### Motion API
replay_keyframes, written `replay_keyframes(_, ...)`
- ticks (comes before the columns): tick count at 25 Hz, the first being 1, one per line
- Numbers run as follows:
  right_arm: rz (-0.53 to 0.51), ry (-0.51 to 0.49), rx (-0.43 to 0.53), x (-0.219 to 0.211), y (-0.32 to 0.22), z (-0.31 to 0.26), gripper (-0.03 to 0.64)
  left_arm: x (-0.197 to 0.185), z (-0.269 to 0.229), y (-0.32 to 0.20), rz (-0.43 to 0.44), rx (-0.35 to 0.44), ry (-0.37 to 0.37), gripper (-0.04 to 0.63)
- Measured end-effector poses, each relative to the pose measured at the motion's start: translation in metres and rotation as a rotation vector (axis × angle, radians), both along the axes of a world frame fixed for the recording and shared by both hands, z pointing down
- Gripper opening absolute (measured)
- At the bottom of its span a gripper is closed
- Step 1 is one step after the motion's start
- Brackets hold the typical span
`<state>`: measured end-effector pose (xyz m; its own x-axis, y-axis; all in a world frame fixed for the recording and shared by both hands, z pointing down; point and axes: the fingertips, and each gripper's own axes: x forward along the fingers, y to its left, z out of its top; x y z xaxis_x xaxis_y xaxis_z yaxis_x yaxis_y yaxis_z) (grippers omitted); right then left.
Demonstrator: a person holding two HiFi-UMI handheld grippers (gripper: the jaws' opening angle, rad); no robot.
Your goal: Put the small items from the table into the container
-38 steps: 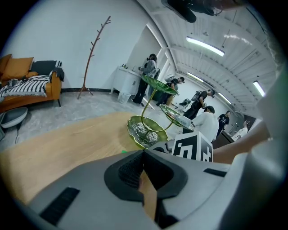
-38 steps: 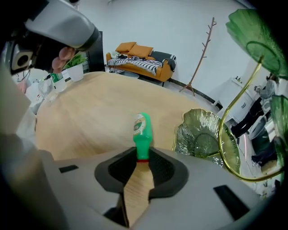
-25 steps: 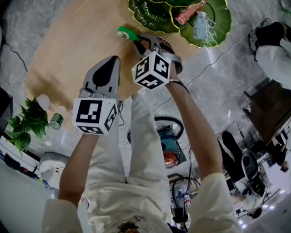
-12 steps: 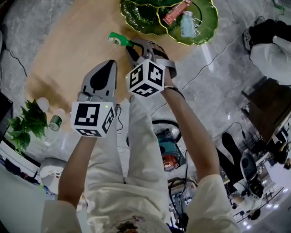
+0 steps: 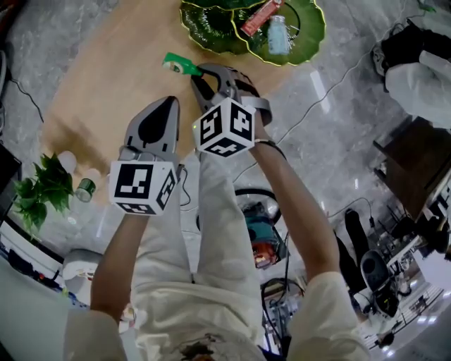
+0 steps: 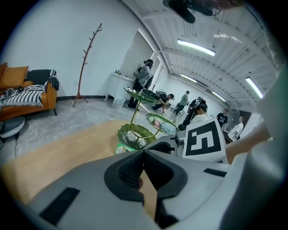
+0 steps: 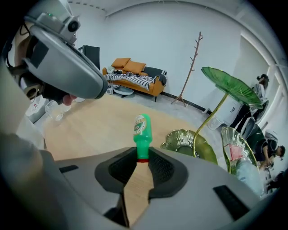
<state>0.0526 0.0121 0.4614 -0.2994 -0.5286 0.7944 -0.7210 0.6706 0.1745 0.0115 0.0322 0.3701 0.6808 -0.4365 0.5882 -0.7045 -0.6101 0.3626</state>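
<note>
Wooden tabletop (image 5: 106, 77) on a grey marbled floor; a busy room lies beyond it.

Right gripper (image 5: 199, 72): jaws clamped on the narrow end of a small green bottle (image 5: 180, 65). In the right gripper view the pads (image 7: 158, 167) pinch the bottle (image 7: 142, 130) at its red band. The labelled body sticks straight out ahead of the jaws, over the table. The bottle is on the near side of the green leaf-shaped tiered dish (image 5: 208, 27), close to it but not touching.

Left gripper (image 5: 169, 102): jaws together, nothing between them (confirmed in the left gripper view (image 6: 143, 155)). It sits on the near side of the dish, further from it than the right gripper and just beside that gripper.

Dish, head view: one leaf tray (image 5: 310, 28) holds a red packet (image 5: 258, 17) and a small pale clear bottle (image 5: 277, 35) lying side by side. The tray nearest the green bottle shows no items. Right gripper view: the leaf trays sit at different heights on a gold stem (image 7: 211, 121).

Well apart from the dish, at the table's far edge, stand a potted plant (image 5: 41, 192) and a green can (image 5: 86, 189). An orange sofa (image 7: 135, 74) and a bare branch coat stand (image 7: 192, 63) stand against the wall, far from the dish.
</note>
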Motion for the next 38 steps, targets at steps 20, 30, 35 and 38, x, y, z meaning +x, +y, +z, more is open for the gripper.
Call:
replay_keyframes(20, 0.091, -0.076, 0.101, 0.023, 0.014, -0.069, 0.087, 0.024, -0.023, 0.02, 0.04, 0.032, 0.013, 0.008)
replay_keyframes(30, 0.172, -0.048, 0.157, 0.058, 0.015, -0.086, 0.087, 0.041, -0.028, 0.023, 0.06, 0.035, 0.027, 0.008)
replay_keyframes(35, 0.222, -0.049, 0.171, 0.077, 0.015, -0.094, 0.087, 0.051, -0.034, 0.023, 0.074, 0.039, 0.031, 0.008)
replay_keyframes(38, 0.257, -0.049, 0.172, 0.087, 0.015, -0.098, 0.087, 0.055, -0.038, 0.022, 0.082, 0.044, 0.033, 0.008)
